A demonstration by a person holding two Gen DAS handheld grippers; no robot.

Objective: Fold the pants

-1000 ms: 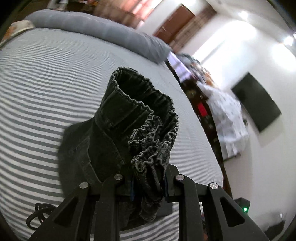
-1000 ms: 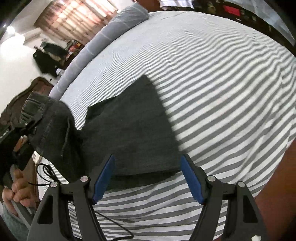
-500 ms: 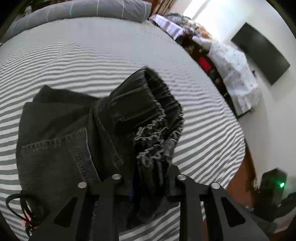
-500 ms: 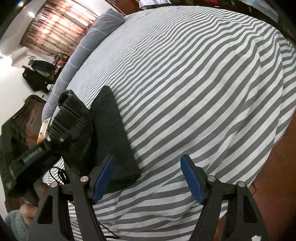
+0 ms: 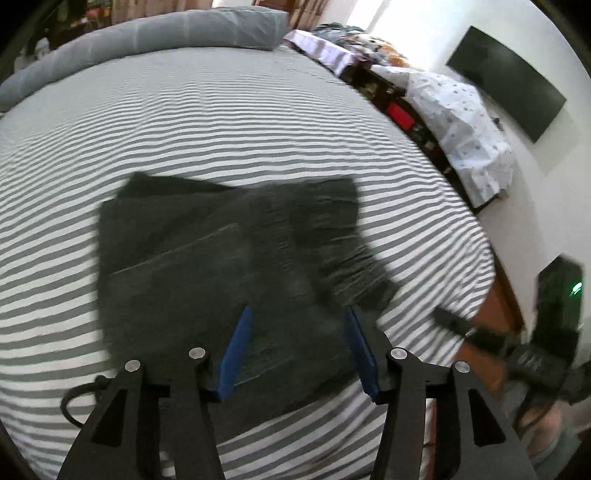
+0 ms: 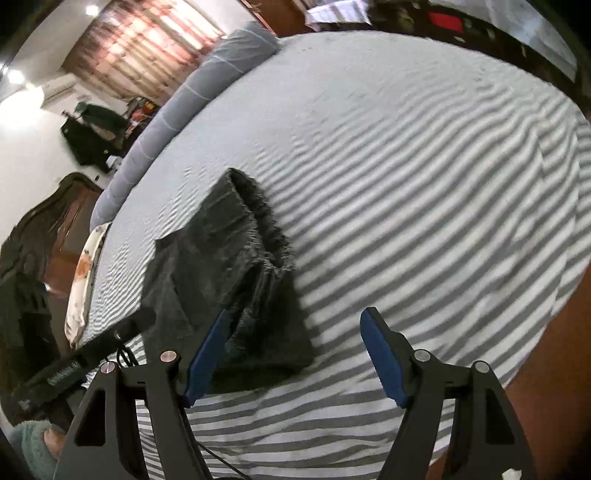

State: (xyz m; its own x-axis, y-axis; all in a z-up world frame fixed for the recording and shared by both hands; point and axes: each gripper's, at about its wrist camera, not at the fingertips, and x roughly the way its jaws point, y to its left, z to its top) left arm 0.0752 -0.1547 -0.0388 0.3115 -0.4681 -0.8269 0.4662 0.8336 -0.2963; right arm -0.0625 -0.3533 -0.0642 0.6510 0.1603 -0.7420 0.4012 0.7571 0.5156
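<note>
The dark grey denim pants [image 5: 221, 266] lie folded in a flat stack on the striped bed sheet [image 5: 229, 122]. My left gripper [image 5: 297, 347] hovers just above their near edge; its jaws are opening and nothing is pinched between the blue pads [image 5: 236, 347]. In the right wrist view the same pants [image 6: 236, 266] lie left of centre, the gathered waistband on top. My right gripper [image 6: 295, 358] stands open over the sheet at the pants' near right corner, holding nothing. The other gripper's black body [image 6: 92, 354] shows at the left.
A long grey bolster [image 5: 147, 33] runs along the far side of the bed. A black cable [image 5: 77, 398] lies on the sheet near the front edge. Furniture draped in white cloth [image 5: 461, 122] and a wall television [image 5: 506, 96] stand to the right, past the bed's edge.
My left gripper lowered the bunched waistband onto the stack and let it go; its jaws spread apart. The pants now lie flat. The right gripper stayed open with little movement.
</note>
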